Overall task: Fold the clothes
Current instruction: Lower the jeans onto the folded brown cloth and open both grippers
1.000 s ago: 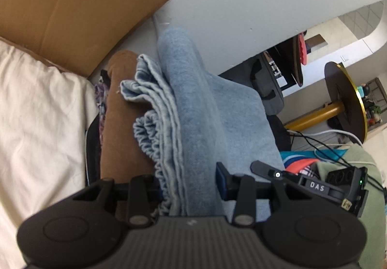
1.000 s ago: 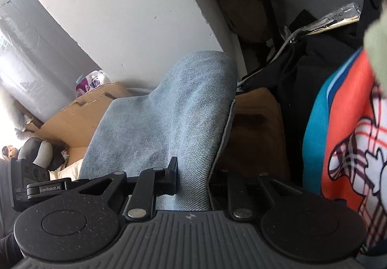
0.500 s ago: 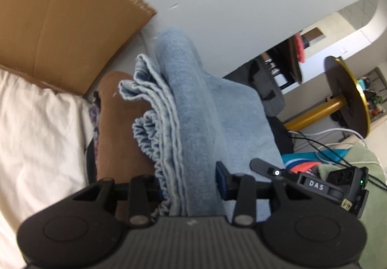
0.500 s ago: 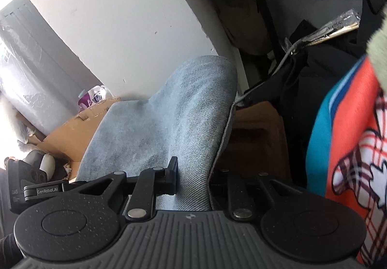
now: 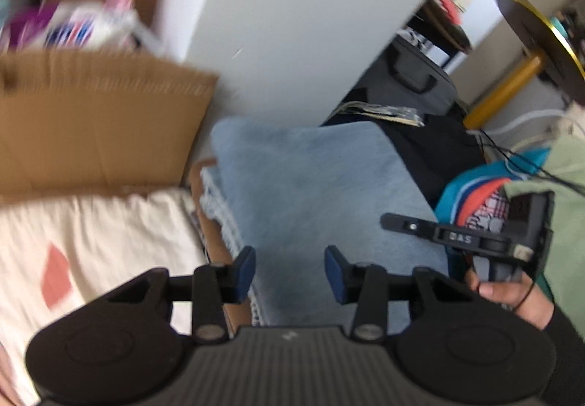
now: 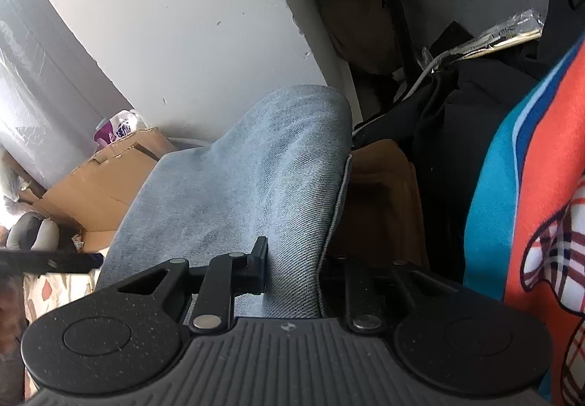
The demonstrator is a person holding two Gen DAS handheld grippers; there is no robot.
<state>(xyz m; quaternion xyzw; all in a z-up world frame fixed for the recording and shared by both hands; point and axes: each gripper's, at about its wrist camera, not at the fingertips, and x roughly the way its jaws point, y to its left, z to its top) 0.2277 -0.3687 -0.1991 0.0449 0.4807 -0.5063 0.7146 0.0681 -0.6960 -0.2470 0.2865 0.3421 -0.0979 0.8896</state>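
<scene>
A folded light-blue denim garment [image 5: 310,183] lies on a brown garment [image 6: 380,194], its frayed hem on the left. My left gripper [image 5: 289,272] hovers above the denim's near edge and is open; the blue pads [image 5: 245,270] touch nothing, though the frame is blurred. My right gripper [image 6: 292,270] is shut on the denim's [image 6: 256,179] right edge. One pad presses from the left, and the other finger is hidden under the cloth. In the left wrist view the right gripper [image 5: 391,221] reaches in from the right, held by a hand [image 5: 508,296].
A cardboard box [image 5: 91,121] stands at the left by the white wall [image 5: 310,22]. Cream patterned bedding [image 5: 91,249] lies below it. A teal and orange garment [image 6: 530,168], black clothes [image 6: 475,106] and a grey bag [image 5: 409,77] crowd the right. A gold-legged round table [image 5: 530,33] stands beyond.
My left gripper has risen and rolled away from the denim stack that stood between its pads; the stack now lies flat below it. The right gripper has kept its hold and place.
</scene>
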